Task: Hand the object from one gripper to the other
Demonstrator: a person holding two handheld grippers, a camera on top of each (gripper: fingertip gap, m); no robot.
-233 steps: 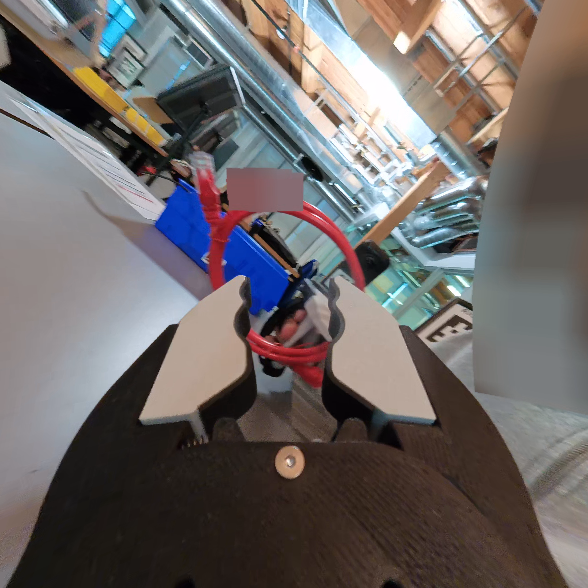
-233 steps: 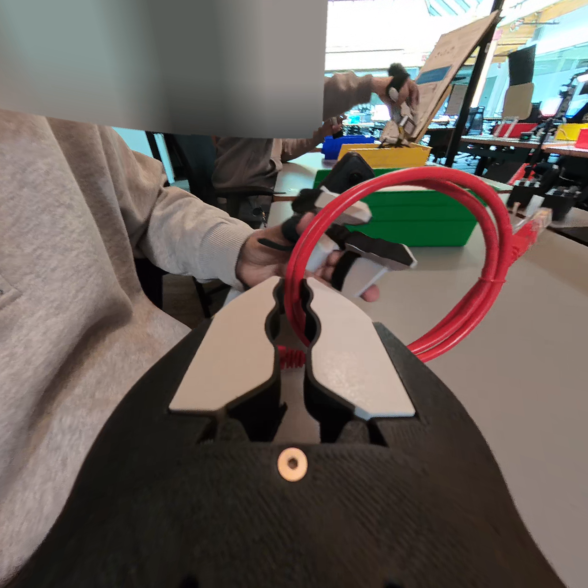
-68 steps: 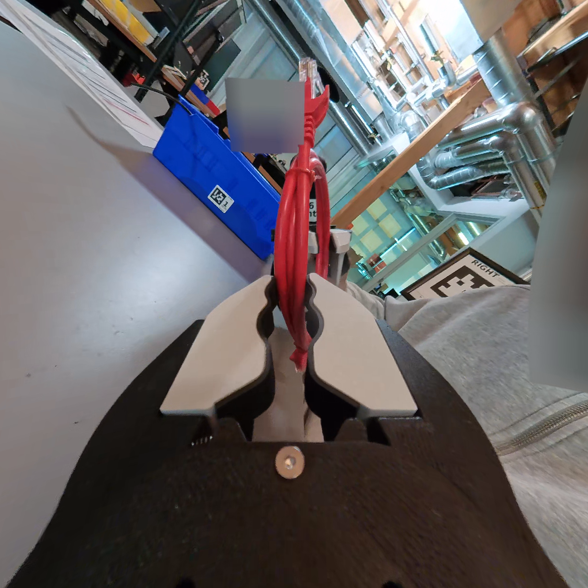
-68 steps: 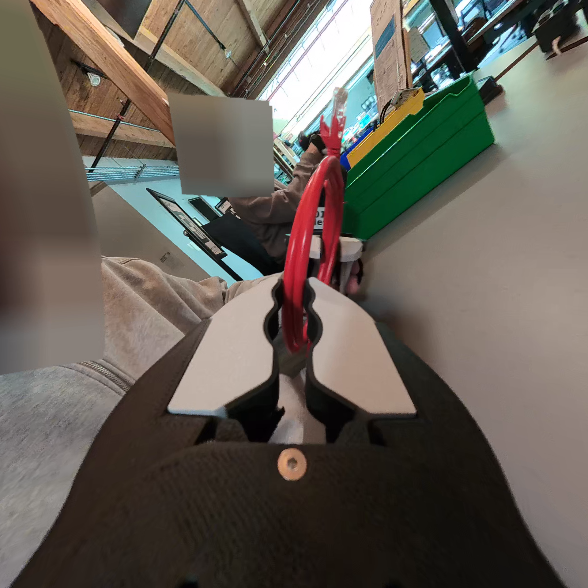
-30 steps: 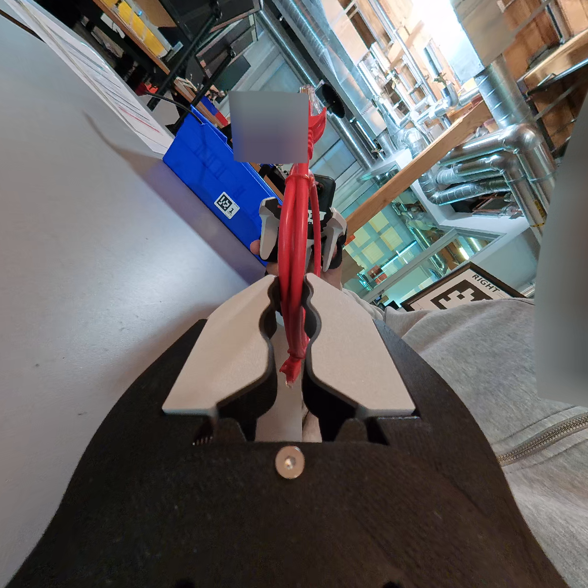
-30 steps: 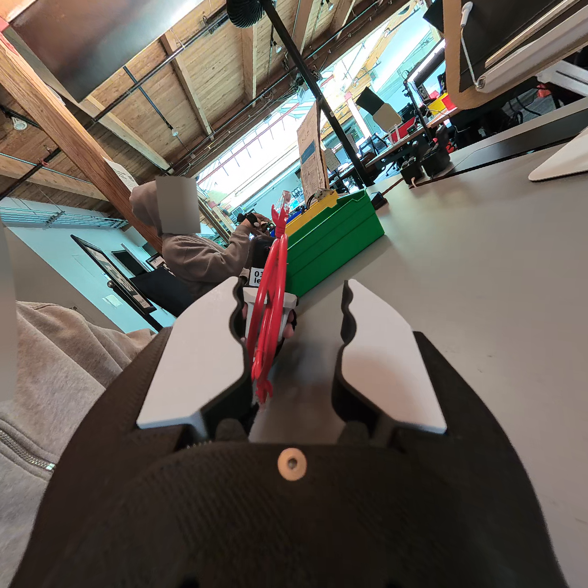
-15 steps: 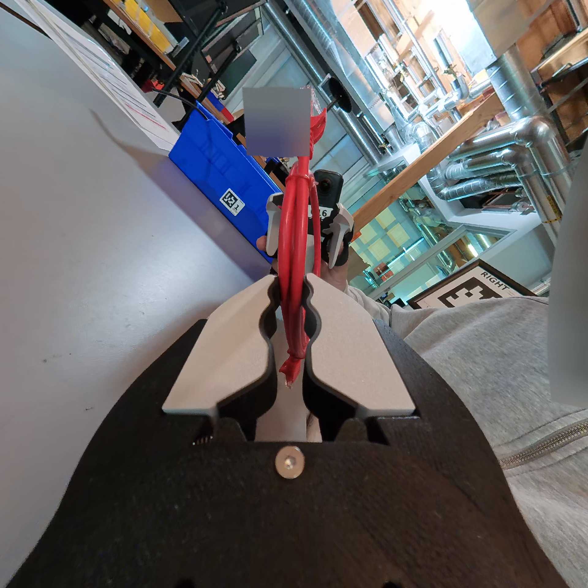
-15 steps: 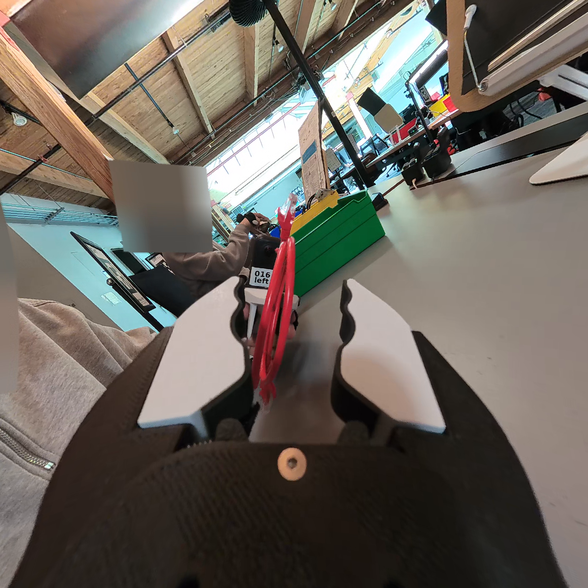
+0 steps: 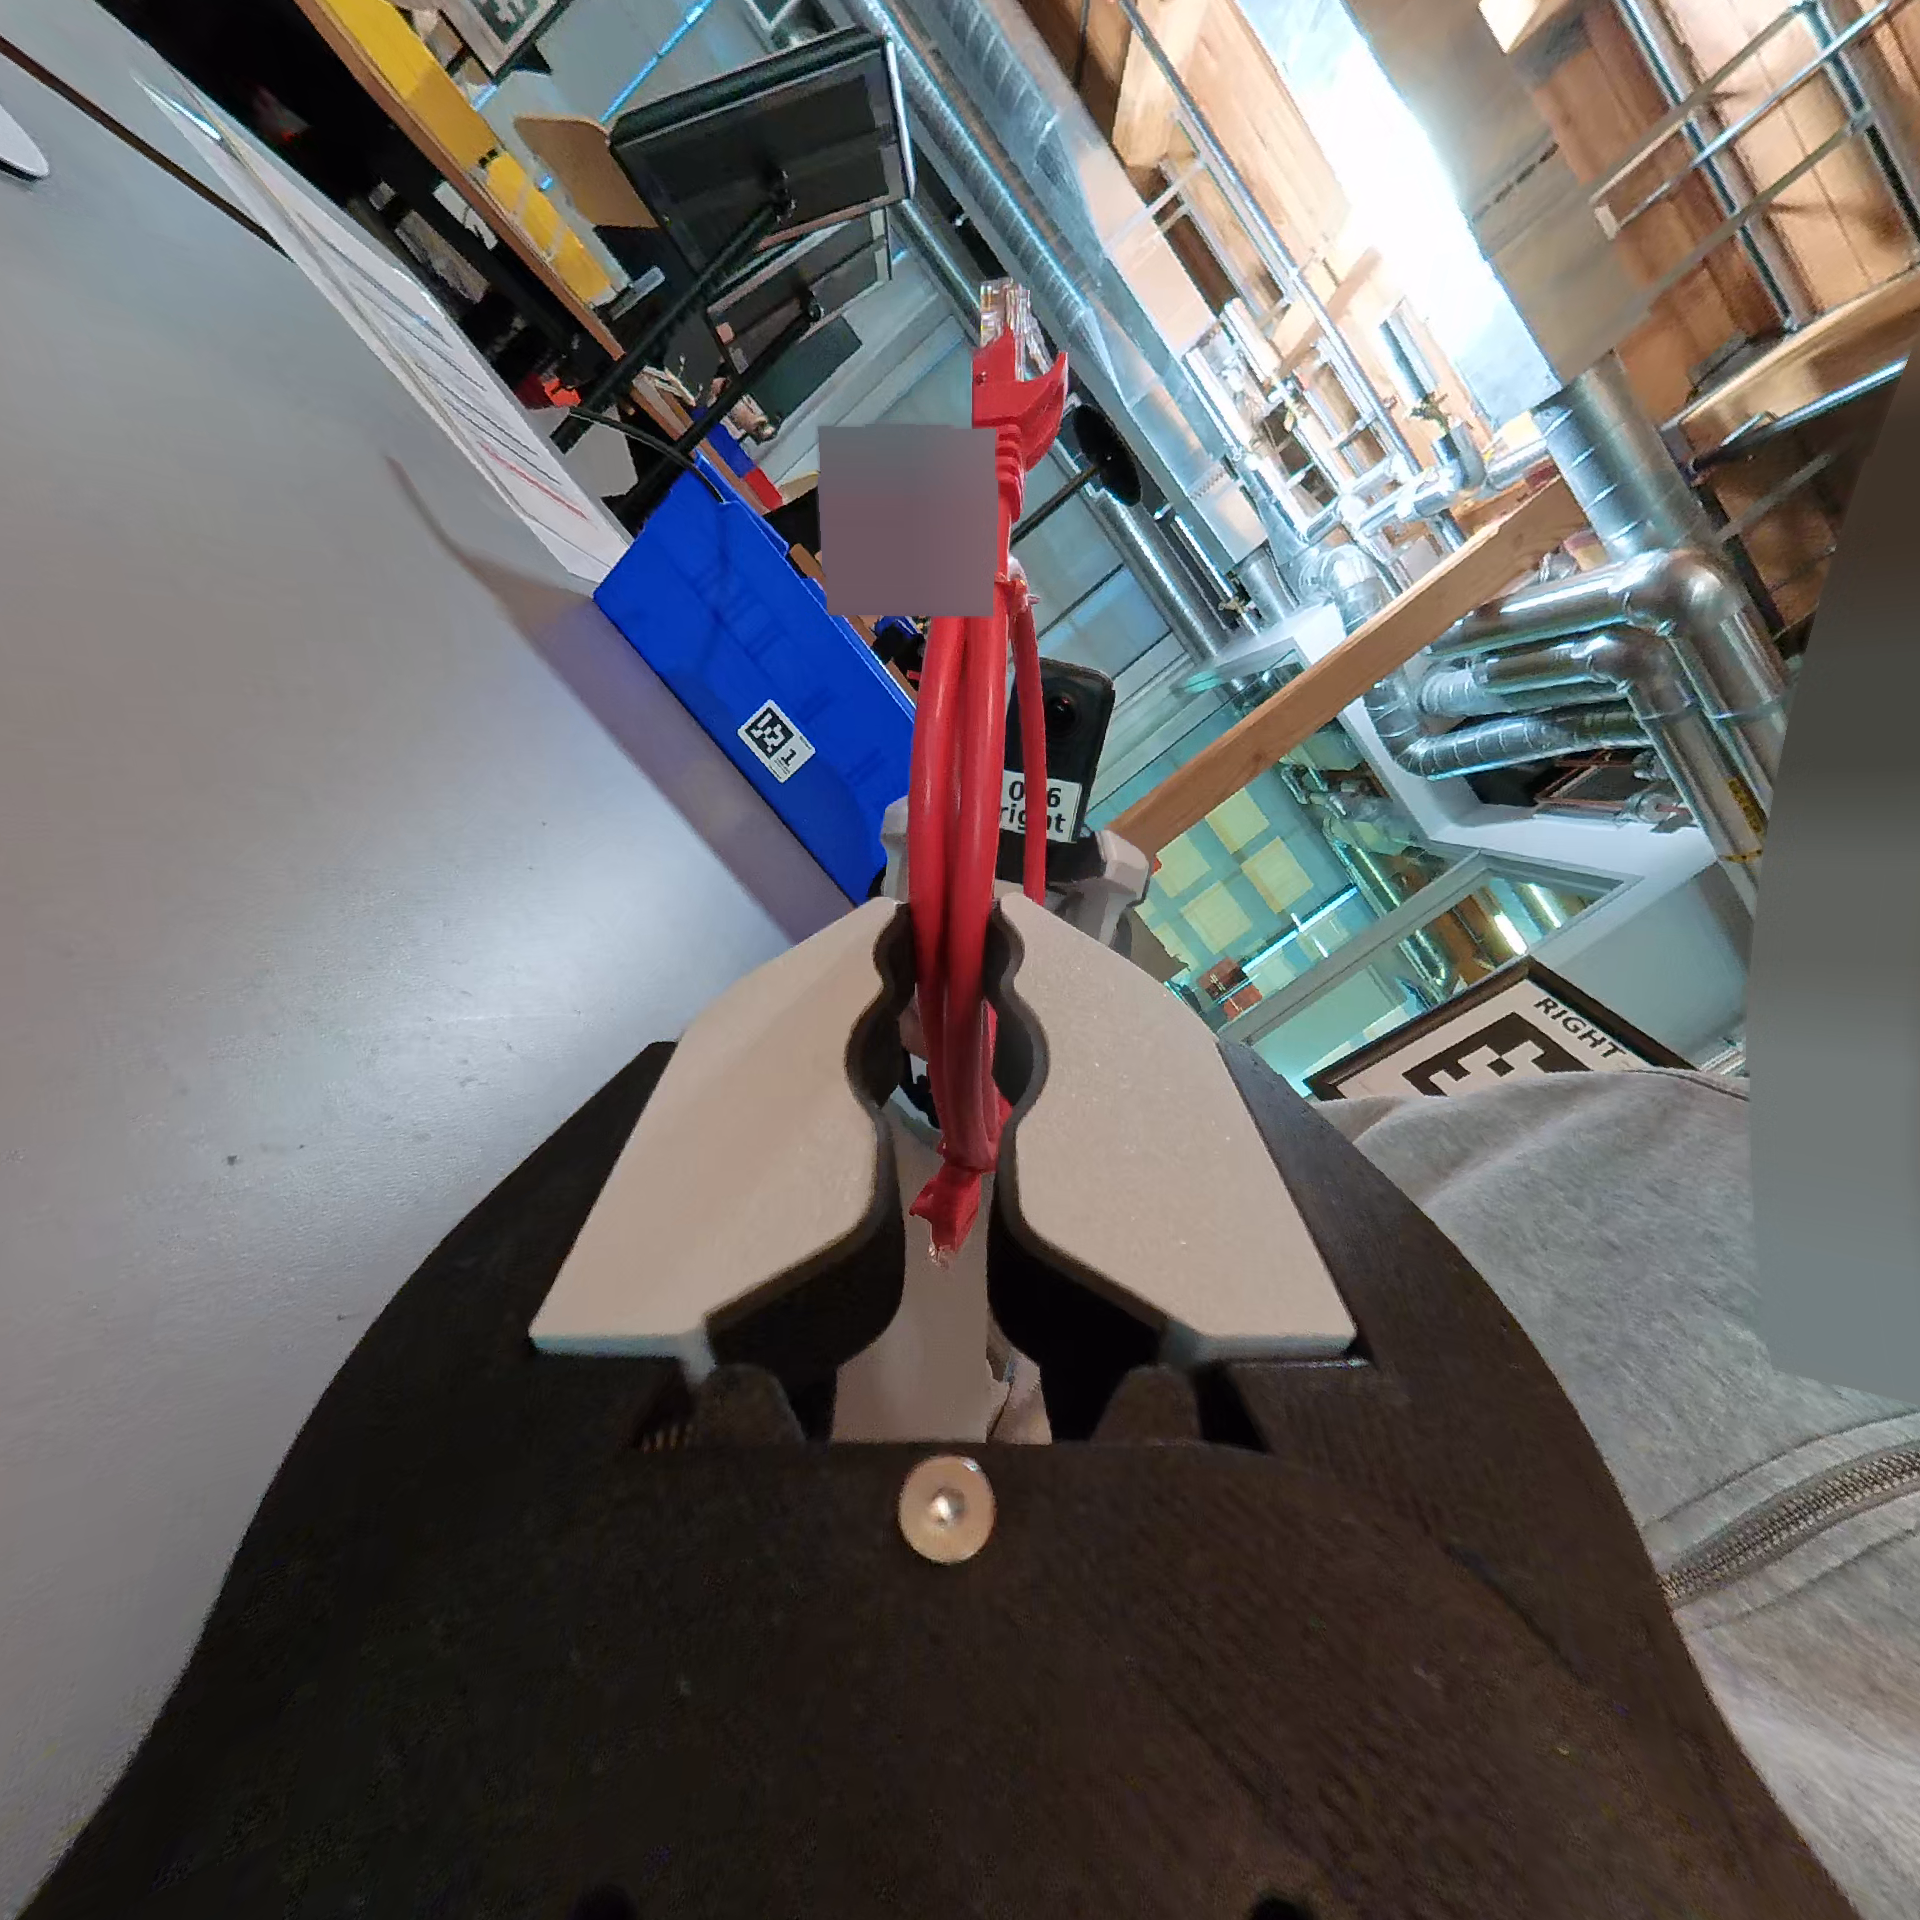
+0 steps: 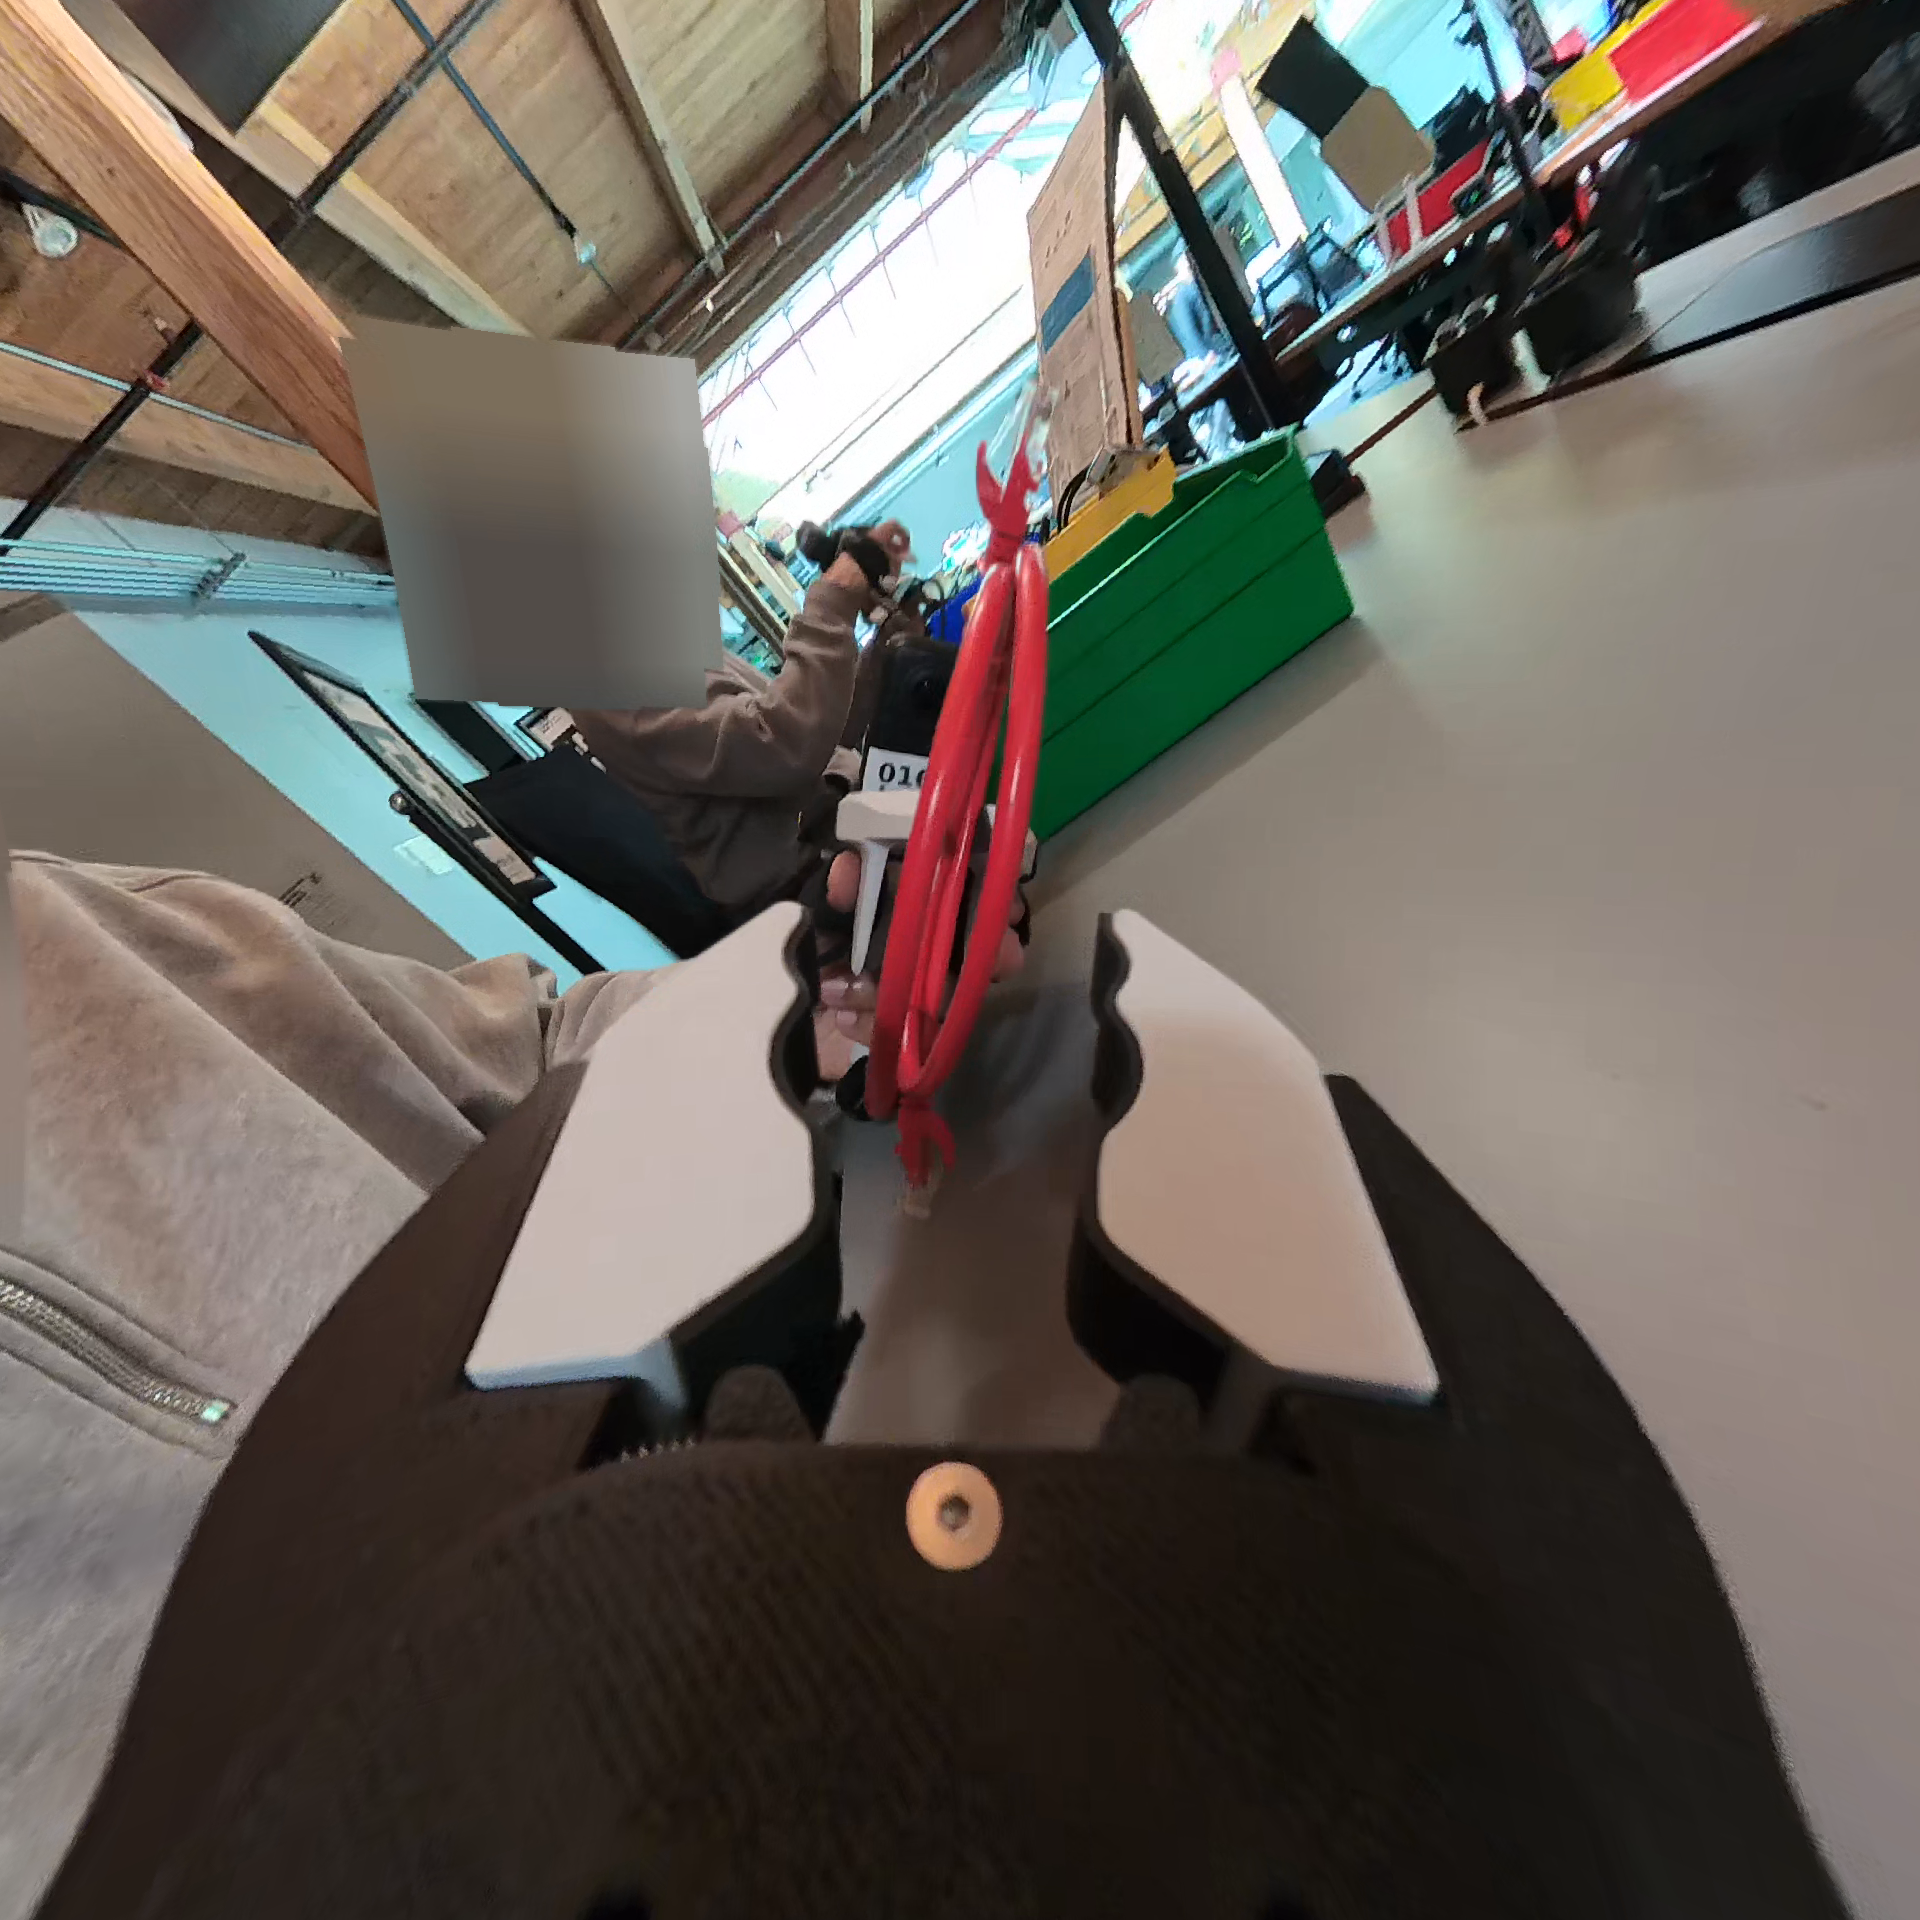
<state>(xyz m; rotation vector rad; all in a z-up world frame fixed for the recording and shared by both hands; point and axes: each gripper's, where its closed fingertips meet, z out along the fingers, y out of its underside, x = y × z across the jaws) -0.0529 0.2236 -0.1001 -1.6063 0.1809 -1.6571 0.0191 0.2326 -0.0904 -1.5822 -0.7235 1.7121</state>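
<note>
Two grippers face each other over the grey table (image 10: 1558,727), and only mine on the left has the load: my left gripper (image 9: 958,935) is clenched on the coiled red Ethernet cable (image 9: 966,831), its wavy grey fingers (image 9: 1122,1091) pinching the strands low on the loop, one red plug hanging between them and the other standing up at the top. My right gripper (image 10: 951,951) is spread wide, fingers (image 10: 665,1122) clear on both sides of the coil's near edge and touching nothing. To do this well, I judge I should draw the right straight back along its own axis, so neither finger snags the loop or the dangling plug, and hold the left squeeze steady. Farther off sit a green bin (image 10: 1184,644), a blue bin (image 9: 748,665), and another person's sleeve (image 10: 727,748).
</note>
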